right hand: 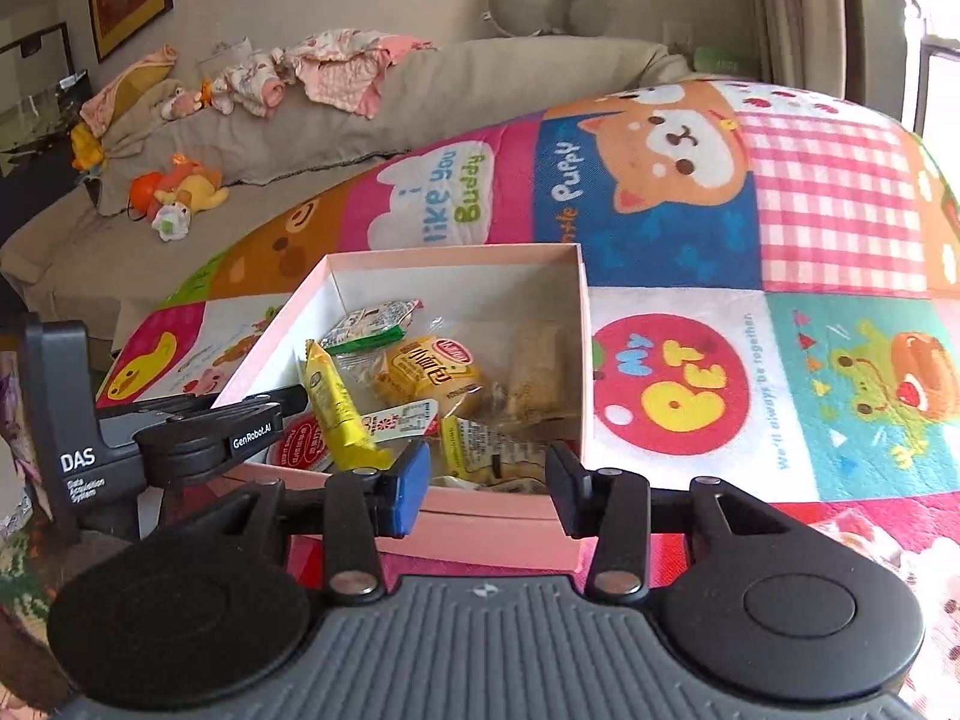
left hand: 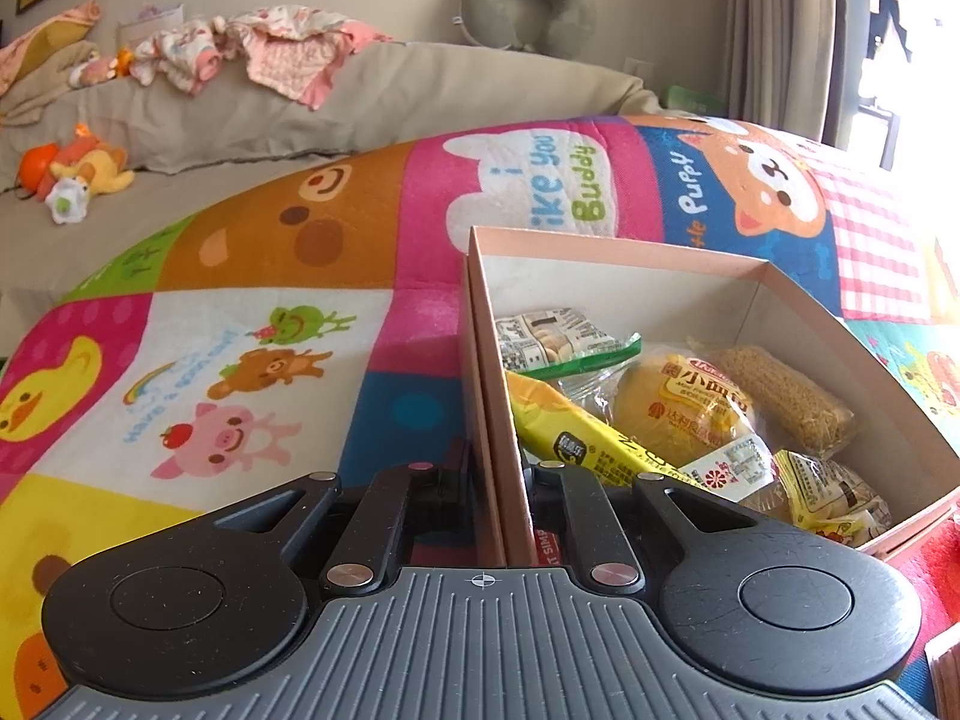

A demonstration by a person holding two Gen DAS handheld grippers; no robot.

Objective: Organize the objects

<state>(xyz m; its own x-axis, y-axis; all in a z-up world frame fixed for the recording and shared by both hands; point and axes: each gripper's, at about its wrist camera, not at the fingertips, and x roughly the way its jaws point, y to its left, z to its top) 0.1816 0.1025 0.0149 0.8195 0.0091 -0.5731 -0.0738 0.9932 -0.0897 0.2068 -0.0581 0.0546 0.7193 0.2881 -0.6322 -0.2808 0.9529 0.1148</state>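
Note:
A pink cardboard box (left hand: 660, 252) (right hand: 456, 252) lies open on a cartoon play mat. It holds several wrapped snacks. Among them are a long yellow packet (left hand: 576, 432) (right hand: 330, 408), a bun in clear wrap (left hand: 684, 408) (right hand: 426, 372), a brown noodle bar (left hand: 780, 402) (right hand: 534, 372) and a green-edged biscuit packet (left hand: 558, 339) (right hand: 369, 321). My left gripper (left hand: 498, 468) (right hand: 282, 402) is shut on the box's left wall. My right gripper (right hand: 489, 486) hovers just in front of the box's near wall, open, with nothing between its fingers.
The colourful mat (left hand: 240, 360) (right hand: 780, 360) spreads to the left and right of the box. Behind it stands a beige sofa (left hand: 360, 102) with crumpled clothes (left hand: 270, 48) and plush toys (left hand: 78, 174). A grey neck pillow (left hand: 528, 6) hangs on the wall, and curtains (left hand: 774, 30) hang at the right.

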